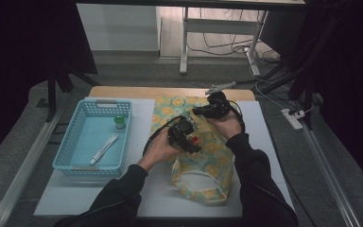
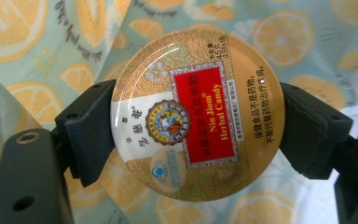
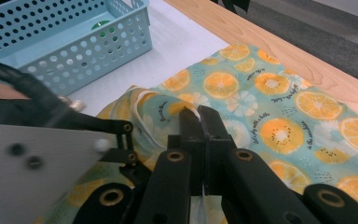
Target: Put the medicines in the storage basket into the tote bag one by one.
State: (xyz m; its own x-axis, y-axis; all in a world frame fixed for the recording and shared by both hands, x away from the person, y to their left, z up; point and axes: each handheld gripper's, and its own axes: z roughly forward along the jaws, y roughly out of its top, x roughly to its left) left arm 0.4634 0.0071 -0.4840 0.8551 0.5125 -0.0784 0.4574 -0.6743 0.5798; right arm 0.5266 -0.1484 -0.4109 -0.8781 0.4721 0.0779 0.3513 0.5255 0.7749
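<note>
Left gripper view: the left gripper [image 2: 198,135] fingers are holding the candy tin [image 2: 198,116] by its rim over the bag [image 2: 37,42]; right gripper [image 3: 199,122] fingers, pinching the bag shut, are risking dropping it.

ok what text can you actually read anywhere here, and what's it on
"Nin Jiom" on the red panel of the round candy tin held in the left gripper.
"Herbal Candy" below it on the same panel.
Chinese lettering on the tin's white and gold parts: too small to read surely.
Dark script on the fruit-print cloth bag: too blurred to read.
Tube in the blue basket: nothing legible.
</note>
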